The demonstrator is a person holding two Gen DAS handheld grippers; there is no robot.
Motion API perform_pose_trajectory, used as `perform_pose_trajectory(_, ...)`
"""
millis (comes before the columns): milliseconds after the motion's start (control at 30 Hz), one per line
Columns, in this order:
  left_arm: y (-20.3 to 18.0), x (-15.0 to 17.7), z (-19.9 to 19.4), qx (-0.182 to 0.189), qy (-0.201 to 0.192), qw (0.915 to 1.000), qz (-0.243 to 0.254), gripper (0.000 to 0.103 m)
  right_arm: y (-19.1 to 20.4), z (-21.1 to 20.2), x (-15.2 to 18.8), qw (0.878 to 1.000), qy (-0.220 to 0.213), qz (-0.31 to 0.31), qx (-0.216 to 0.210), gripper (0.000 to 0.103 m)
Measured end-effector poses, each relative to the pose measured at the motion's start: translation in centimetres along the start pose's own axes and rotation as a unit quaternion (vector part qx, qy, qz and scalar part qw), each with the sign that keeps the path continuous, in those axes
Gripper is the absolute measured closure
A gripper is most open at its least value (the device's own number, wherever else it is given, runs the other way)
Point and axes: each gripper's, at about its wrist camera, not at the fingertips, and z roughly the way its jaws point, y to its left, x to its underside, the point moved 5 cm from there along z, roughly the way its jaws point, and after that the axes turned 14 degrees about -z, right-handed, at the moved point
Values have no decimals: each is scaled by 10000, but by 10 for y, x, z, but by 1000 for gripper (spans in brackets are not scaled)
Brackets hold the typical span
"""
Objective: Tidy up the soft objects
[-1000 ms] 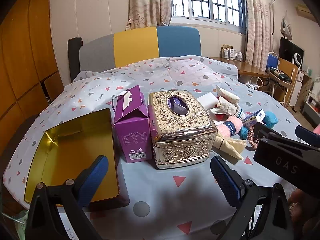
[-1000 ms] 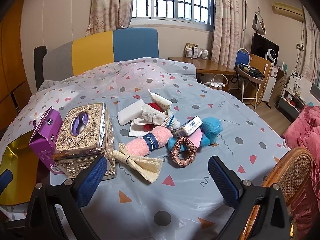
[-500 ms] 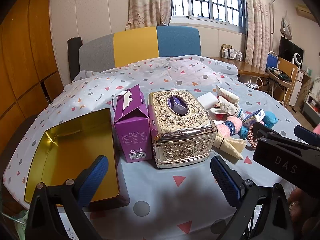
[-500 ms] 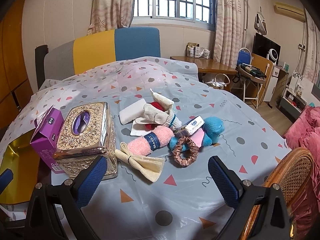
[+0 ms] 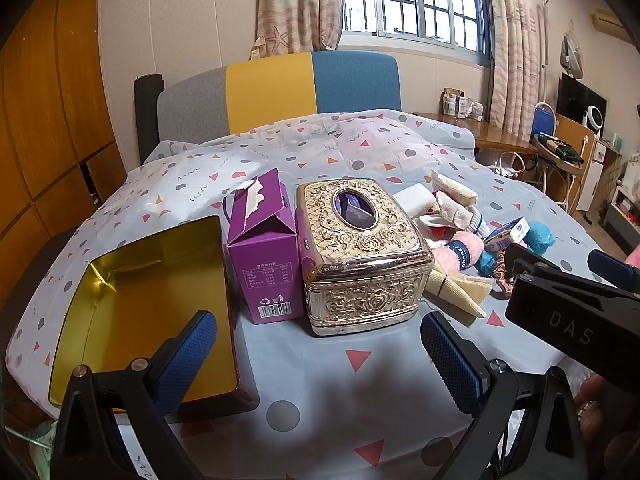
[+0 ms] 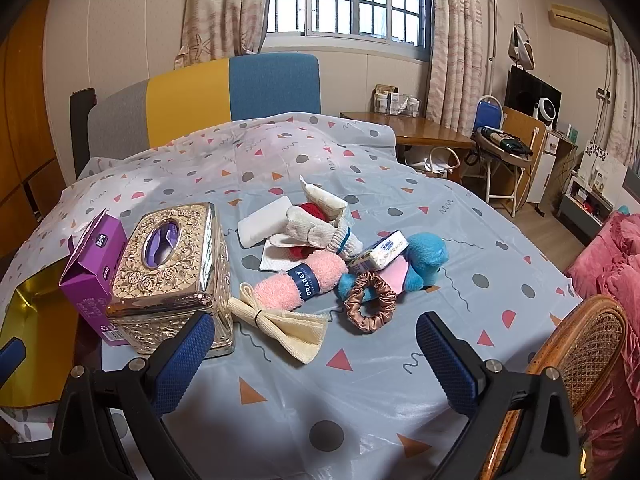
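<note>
A pile of soft things lies mid-table: a pink rolled towel (image 6: 304,280), a cream tied cloth (image 6: 288,328), a brown scrunchie (image 6: 370,306), a blue plush toy (image 6: 424,260), a white knit glove (image 6: 320,234) and a white sponge (image 6: 264,226). An open gold tin (image 5: 148,304) sits at the left. My left gripper (image 5: 320,360) is open and empty, in front of the gold tissue box (image 5: 360,252). My right gripper (image 6: 316,364) is open and empty, short of the pile; it also shows in the left wrist view (image 5: 560,292).
A purple carton (image 5: 264,248) stands between the tin and the tissue box. A small tissue pack (image 6: 380,254) lies on the pile. A wicker chair (image 6: 576,352) stands at the table's right edge. A tricolour chair back (image 6: 224,92) stands behind the table.
The right gripper has crept slightly forward toward the pile. The left gripper has barely moved. Both stay open.
</note>
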Motion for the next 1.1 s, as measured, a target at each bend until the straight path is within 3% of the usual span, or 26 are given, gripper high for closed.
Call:
perform_pose_trajectory(933,-6,5,1,73,148,9998,78,0,-15,-2,1,9999,9,124,74,0)
perform_pose_trajectory(1100,-13,10,9,590,477,9970,146,0,-34,1,2,9996,31,249,140,0)
